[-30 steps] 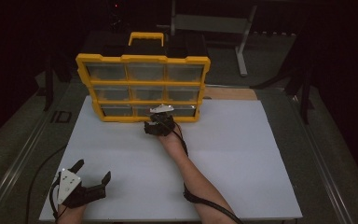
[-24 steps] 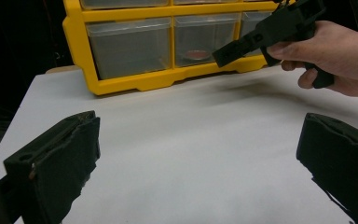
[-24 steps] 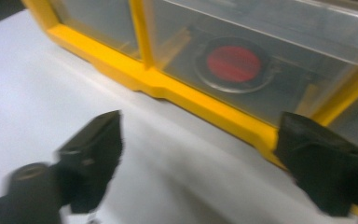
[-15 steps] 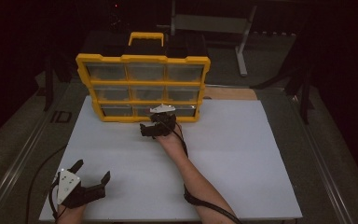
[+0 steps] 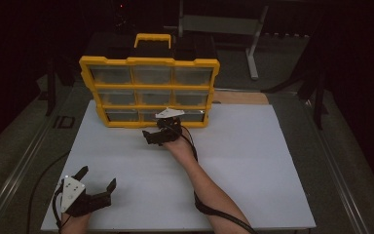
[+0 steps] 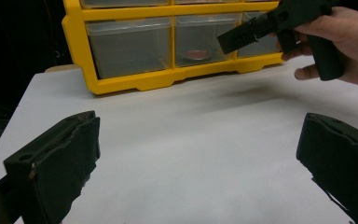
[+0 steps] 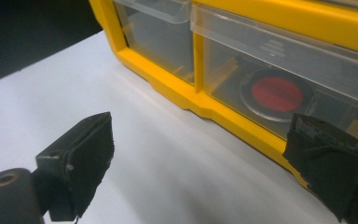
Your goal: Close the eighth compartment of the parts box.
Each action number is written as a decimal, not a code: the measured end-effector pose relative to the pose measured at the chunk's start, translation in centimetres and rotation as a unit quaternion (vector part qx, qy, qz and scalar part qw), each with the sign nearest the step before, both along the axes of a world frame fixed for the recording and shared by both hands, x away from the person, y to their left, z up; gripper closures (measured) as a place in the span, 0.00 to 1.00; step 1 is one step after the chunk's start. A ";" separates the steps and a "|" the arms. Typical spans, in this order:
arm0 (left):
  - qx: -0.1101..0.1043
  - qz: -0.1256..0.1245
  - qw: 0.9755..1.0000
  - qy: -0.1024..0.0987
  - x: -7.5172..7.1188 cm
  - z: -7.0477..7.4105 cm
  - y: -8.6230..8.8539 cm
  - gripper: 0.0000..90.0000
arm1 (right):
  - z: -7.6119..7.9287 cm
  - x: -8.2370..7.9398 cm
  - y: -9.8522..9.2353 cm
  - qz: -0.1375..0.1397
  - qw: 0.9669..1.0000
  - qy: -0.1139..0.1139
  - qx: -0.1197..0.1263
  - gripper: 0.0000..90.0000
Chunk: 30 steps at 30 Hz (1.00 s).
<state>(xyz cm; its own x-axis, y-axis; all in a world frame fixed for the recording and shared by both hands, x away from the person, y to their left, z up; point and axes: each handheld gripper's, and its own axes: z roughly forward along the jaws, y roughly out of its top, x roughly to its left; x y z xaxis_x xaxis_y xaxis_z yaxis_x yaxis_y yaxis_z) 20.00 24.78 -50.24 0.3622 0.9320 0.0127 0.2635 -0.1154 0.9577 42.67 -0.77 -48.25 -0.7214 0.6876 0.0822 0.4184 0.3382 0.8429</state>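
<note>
Right claw (image 5: 152, 137), jaws just spread and empty, faces the organizer's (image 5: 148, 63) bottom-middle drawer (image 7: 279, 93) for access; left claw (image 5: 97, 186) idles spread, near-left.

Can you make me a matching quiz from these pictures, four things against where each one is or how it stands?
Things:
1. organizer
2. red disc
3. left tongs
4. right tongs

Places or states:
A. inside the bottom middle drawer
B. open, low over the near left of the white board
C. upright at the far edge of the white board
D. open, just in front of the bottom drawers

Pairs: 1-C, 2-A, 3-B, 4-D
</note>
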 end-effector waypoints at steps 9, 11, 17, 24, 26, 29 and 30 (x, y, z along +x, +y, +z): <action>-0.001 -0.002 1.000 0.002 0.0 -0.1 0.1 0.00 | 0.2 -0.3 -0.5 0.051 0.999 -0.003 0.009 0.09; -0.001 -0.001 1.000 0.000 0.0 -0.1 0.1 0.00 | 0.4 -0.4 -0.8 0.052 0.999 0.000 0.013 0.09; 0.001 -0.002 1.000 0.000 0.0 -0.1 0.1 0.00 | 0.9 -0.5 -1.3 0.057 0.998 0.003 0.024 0.09; -0.001 -0.002 1.000 0.000 -0.1 -0.1 0.3 0.00 | 1.6 -1.4 -1.7 0.080 0.997 -0.007 0.018 0.09; -0.002 -0.002 1.000 0.001 -0.1 -0.1 0.3 0.00 | 1.8 -1.6 -1.8 0.084 0.996 -0.009 0.017 0.09; -0.002 -0.002 1.000 0.001 -0.1 -0.1 0.3 0.00 | 2.4 -2.3 -2.3 0.099 0.995 -0.010 0.020 0.09; -0.002 -0.001 1.000 0.000 -0.1 -0.1 0.3 0.00 | 2.6 -2.4 -2.4 0.101 0.995 -0.013 0.024 0.09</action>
<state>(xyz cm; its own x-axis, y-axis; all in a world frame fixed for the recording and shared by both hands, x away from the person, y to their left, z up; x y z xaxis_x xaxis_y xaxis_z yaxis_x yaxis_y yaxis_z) 19.85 25.05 -50.33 0.3648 0.9310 0.0077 0.2642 -0.1114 0.9580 40.23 -3.18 -45.65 -0.8463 0.5250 0.0904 0.3238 0.3721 0.8699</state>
